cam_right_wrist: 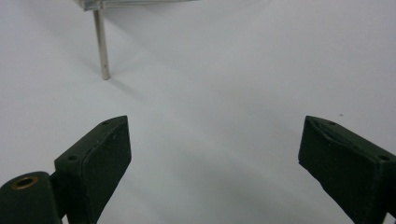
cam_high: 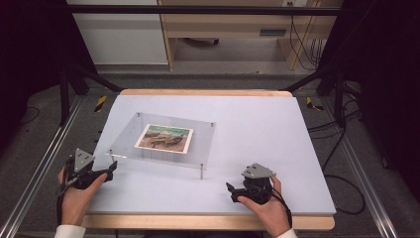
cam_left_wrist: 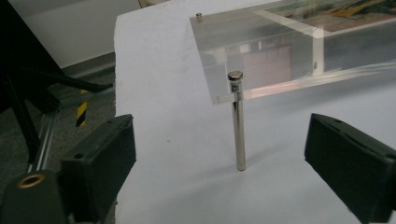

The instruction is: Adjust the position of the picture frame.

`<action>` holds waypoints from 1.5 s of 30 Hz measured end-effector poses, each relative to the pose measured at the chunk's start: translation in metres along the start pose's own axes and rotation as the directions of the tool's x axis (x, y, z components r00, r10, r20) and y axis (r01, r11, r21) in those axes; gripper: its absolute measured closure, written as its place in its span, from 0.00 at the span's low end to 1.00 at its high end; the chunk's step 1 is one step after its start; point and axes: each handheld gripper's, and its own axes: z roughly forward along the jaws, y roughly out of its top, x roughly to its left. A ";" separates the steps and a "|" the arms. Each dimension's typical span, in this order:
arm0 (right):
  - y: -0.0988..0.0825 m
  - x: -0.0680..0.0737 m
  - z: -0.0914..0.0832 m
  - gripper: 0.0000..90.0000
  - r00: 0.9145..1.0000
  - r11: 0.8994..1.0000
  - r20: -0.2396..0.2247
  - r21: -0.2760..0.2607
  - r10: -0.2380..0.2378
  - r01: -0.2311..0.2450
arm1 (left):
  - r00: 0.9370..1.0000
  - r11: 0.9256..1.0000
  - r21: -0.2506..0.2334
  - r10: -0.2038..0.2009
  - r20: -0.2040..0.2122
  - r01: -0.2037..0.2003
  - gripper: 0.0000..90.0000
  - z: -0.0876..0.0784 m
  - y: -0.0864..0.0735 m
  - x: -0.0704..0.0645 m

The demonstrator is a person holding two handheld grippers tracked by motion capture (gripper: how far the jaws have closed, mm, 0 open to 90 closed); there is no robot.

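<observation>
Acrylic stand (cam_high: 163,136) over photo (cam_high: 164,138), both grippers' jaws spread, holding nothing

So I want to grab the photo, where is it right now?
In the high view the photo lies flat in the clear raised frame at the table's middle left, nearer the left gripper than the right gripper.

- A clear rectangular acrylic plate (cam_high: 198,131) stands level above the pale table sheet, raised on four thin shiny metal legs, one at each corner.
- The near left leg (cam_left_wrist: 238,126) stands upright, capped by a round stud atop the plate.
- A colourful printed picture card (cam_high: 164,138) lies flat in the plate's middle.
</observation>
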 end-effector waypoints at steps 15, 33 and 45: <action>0.001 0.007 0.002 0.18 1.000 1.000 0.020 -0.008 -0.017 0.017 | 0.997 0.997 0.021 0.074 0.015 -0.074 0.06 0.003 -0.001 -0.004; 0.028 0.052 0.037 0.46 0.985 0.993 -0.171 -0.113 0.004 -0.024 | 0.991 0.998 0.020 -0.054 0.121 0.052 0.11 0.007 -0.001 -0.001; 0.035 0.060 0.062 0.69 0.982 0.994 -0.183 -0.083 0.055 -0.071 | 0.991 0.997 0.026 -0.071 0.112 0.069 0.25 0.008 -0.004 0.003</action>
